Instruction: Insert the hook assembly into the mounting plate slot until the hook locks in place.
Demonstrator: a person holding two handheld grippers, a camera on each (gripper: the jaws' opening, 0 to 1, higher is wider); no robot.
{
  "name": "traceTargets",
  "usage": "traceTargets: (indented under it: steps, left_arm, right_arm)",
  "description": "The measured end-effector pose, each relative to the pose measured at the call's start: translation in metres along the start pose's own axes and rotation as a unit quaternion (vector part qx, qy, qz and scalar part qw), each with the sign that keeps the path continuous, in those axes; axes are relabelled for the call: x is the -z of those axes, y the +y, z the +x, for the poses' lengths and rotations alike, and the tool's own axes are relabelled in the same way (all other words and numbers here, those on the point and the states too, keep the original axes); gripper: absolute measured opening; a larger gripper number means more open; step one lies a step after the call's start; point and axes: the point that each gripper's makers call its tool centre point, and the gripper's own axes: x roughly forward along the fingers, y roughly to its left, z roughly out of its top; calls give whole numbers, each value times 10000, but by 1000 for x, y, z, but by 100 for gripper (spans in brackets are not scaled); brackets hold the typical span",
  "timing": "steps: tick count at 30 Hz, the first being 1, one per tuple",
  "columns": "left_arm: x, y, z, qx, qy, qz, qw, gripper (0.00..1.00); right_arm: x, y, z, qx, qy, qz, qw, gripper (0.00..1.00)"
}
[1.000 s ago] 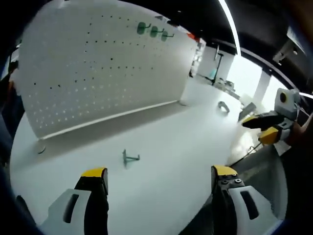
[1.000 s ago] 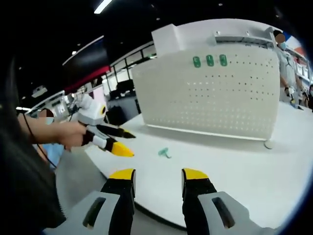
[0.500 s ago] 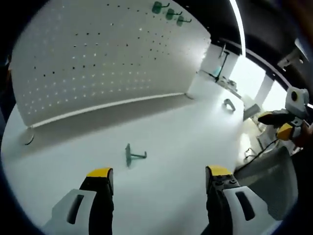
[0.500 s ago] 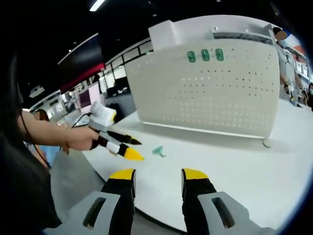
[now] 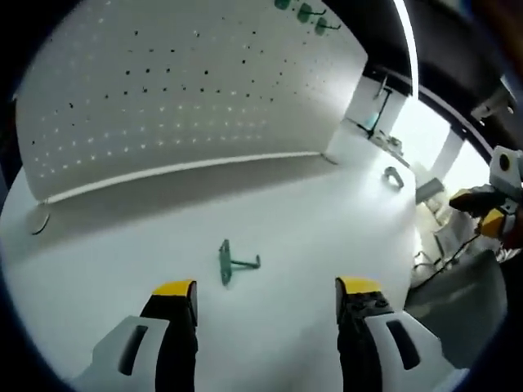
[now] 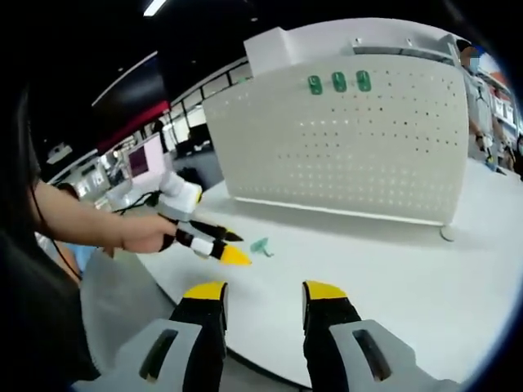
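Note:
A green hook (image 5: 234,263) lies on the white table (image 5: 310,212), just ahead of my open left gripper (image 5: 265,287) with nothing between its jaws. The white pegboard (image 5: 172,82) stands upright behind it, with three green hooks (image 5: 304,11) hung near its top. In the right gripper view the same hook (image 6: 261,246) lies in front of the pegboard (image 6: 359,147), and the left gripper (image 6: 227,247) hovers right beside it, jaws apart. My right gripper (image 6: 263,289) is open and empty over the table's near edge. The right gripper (image 5: 485,211) shows at the far right of the left gripper view.
A small grey hook-like piece (image 5: 395,175) lies farther back on the table. The pegboard's round foot (image 6: 446,237) stands at its right end. A person's hand (image 6: 135,231) holds the left gripper. Desks and monitors (image 6: 139,159) lie beyond the table.
The left gripper has moved in toward the green hook, which now sits closer and lower in its view. The right gripper has barely moved.

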Motion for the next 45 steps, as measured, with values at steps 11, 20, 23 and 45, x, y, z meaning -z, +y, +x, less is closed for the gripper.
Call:
traceTargets:
  steps: [11, 20, 23, 45]
  left_arm:
    - [-8, 10, 19, -44, -153, -191, 9997, 55]
    - [-8, 20, 26, -155, -110, -51, 9998, 45]
    - [-9, 23, 27, -166, -85, -53, 9998, 40]
    - [-12, 36, 29, -297, 261, 175, 9991, 8]
  right_arm:
    - [-2, -10, 4, 51, 70, 53, 9999, 34]
    - [2, -13, 7, 50, 141, 109, 9998, 34]
    - [3, -14, 8, 54, 156, 128, 9998, 33]
    - [7, -16, 11, 44, 238, 165, 9996, 32]
